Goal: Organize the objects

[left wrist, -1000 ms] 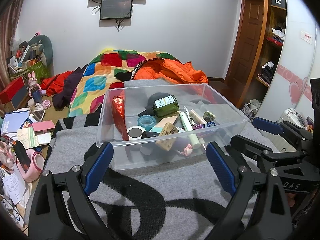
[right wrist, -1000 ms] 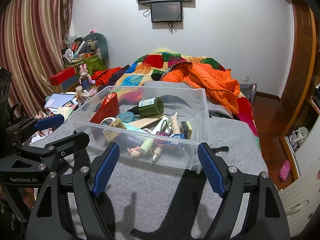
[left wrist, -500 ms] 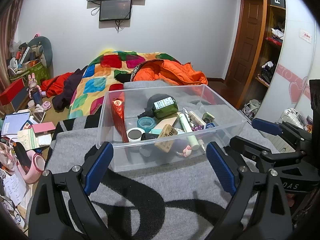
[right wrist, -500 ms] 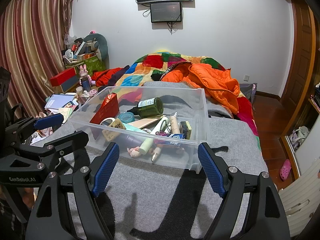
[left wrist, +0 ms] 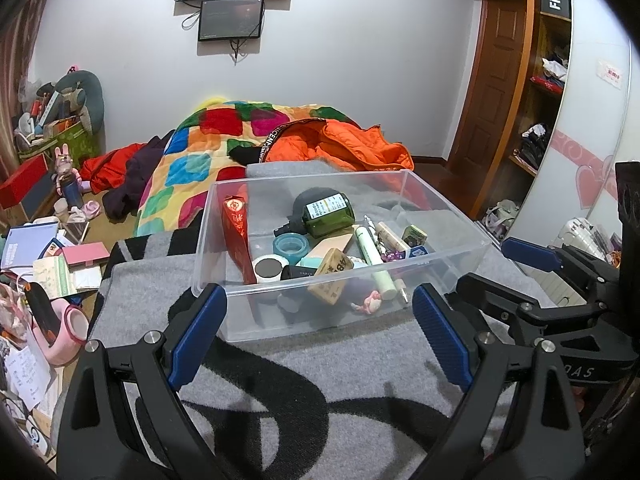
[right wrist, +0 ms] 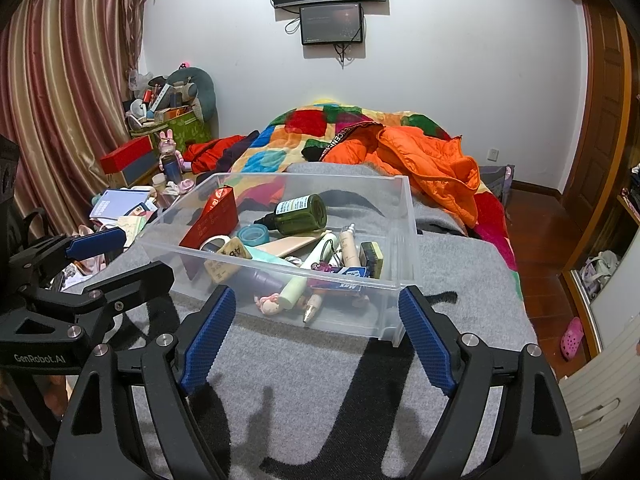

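Note:
A clear plastic bin (left wrist: pixel 320 320) lies on the bed's grey blanket. It holds a dark green bottle (left wrist: pixel 328 214), a red box (left wrist: pixel 236 232), a teal tape roll (left wrist: pixel 290 246), a pale green tube (left wrist: pixel 374 260), a wooden block (left wrist: pixel 332 276) and other small items. My left gripper (left wrist: pixel 318 294) is open just short of the bin's near wall. My right gripper (right wrist: pixel 317 296) faces the bin (right wrist: pixel 404 216) from the other near corner. Its jaws are opening, with nothing between them. Each gripper shows in the other's view: the right (left wrist: pixel 496 268), the left (right wrist: pixel 132 258).
The grey and black blanket (left wrist: pixel 320 380) spreads under both grippers. Behind the bin lie a patchwork quilt (left wrist: pixel 192 168) and an orange jacket (left wrist: pixel 340 144). Books, boxes and toys (left wrist: pixel 48 264) crowd the floor to the left. A wardrobe (left wrist: pixel 592 120) stands to the right.
The right gripper's jaws stand a touch wider than before. The bin, its contents and the left gripper have not moved.

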{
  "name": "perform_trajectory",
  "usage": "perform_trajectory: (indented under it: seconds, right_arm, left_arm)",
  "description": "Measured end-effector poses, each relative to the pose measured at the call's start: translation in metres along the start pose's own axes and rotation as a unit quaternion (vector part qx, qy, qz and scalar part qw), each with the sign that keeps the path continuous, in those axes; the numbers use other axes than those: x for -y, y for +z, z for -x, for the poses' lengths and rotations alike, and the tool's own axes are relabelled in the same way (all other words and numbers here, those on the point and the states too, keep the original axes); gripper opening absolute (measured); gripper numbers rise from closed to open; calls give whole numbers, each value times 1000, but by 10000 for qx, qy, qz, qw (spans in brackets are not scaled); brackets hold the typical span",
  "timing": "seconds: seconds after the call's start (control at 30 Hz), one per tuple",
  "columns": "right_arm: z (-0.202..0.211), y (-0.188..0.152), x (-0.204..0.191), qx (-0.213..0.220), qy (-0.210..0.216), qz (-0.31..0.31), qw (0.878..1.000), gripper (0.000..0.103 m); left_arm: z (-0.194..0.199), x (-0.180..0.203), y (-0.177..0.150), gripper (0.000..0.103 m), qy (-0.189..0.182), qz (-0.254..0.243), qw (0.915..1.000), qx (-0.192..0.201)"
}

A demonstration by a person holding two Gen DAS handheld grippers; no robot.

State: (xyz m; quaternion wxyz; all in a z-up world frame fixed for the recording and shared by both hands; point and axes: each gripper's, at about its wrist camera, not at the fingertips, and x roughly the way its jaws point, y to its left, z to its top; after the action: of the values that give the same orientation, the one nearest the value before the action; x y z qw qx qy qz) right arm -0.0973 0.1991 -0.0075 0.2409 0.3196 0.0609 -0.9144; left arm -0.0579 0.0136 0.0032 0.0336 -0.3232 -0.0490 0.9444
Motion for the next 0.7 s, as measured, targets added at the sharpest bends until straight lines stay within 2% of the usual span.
perform_trajectory:
  seconds: [0.33, 0.7]
  right_arm:
    - [-1, 0, 1, -5, 6, -6, 10000, 82]
    - [-1, -2, -1, -29, 21, -37, 10000, 82]
  left_arm:
    - [-2, 0, -1, 95, -26, 1, 10000, -67]
    - [3, -1, -1, 95, 49, 21, 9999, 141]
